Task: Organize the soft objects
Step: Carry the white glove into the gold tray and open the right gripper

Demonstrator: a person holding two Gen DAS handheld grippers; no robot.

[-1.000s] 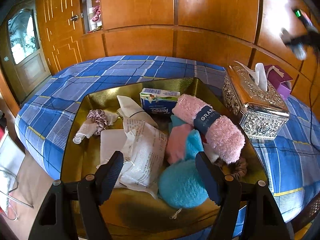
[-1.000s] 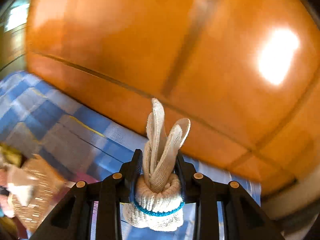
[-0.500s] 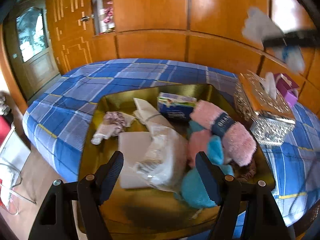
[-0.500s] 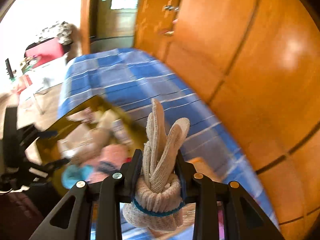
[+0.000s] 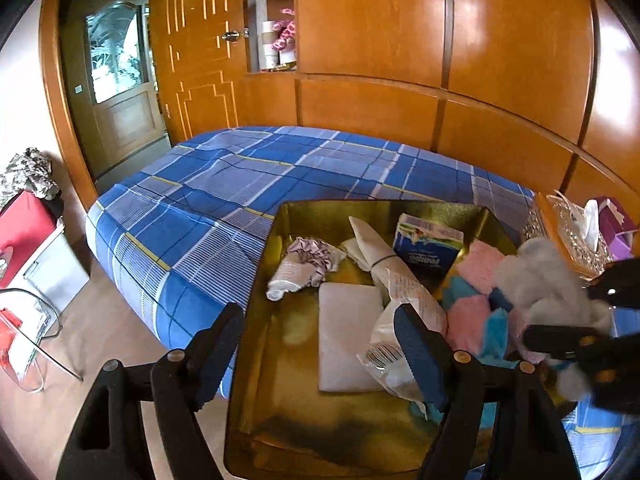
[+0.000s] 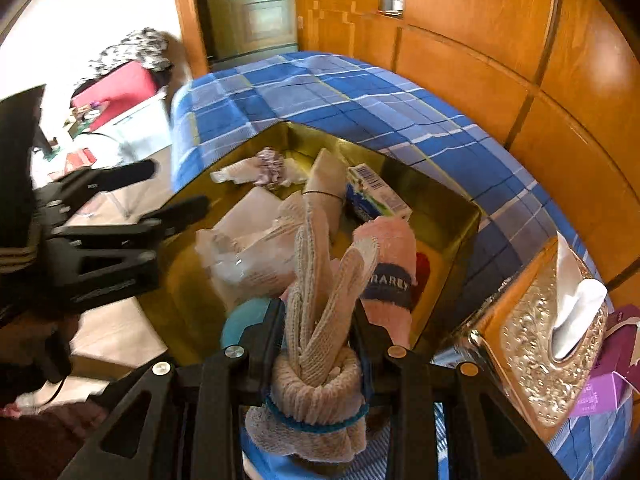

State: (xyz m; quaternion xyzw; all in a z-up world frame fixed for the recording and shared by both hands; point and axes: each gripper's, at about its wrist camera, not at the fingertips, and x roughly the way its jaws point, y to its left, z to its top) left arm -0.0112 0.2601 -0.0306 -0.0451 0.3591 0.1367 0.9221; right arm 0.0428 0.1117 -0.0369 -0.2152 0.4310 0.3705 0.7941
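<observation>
1. Bedroom with orange wood-panelled wall and a bed under a blue plaid sheet; a gold tray sits on the sheet.
2. Left gripper is over the tray's near left edge, jaws wide apart, nothing between them; seen from the right wrist view it is at far left.
3. Right gripper is clamped on a rolled beige knit glove with a teal cuff stripe, the glove's fingers sticking up past the jaws. In the left wrist view the glove is blurred, at the tray's right side.
4. Ahead of the right gripper, inside the tray: pink towel roll with a dark band, just past the glove tips; teal fuzzy item just left of the left jaw.
5. Further ahead: crinkled plastic packet, flat white pad, rolled cream cloth with a black band, Tempo tissue pack.
6. Far left corner of tray: pale scrunchie lying on a small white cloth.
7. Right of the right gripper, outside the tray: ornate silver tissue box with a white tissue poking out, touching or just beside the tray wall; a purple box beyond it.
</observation>
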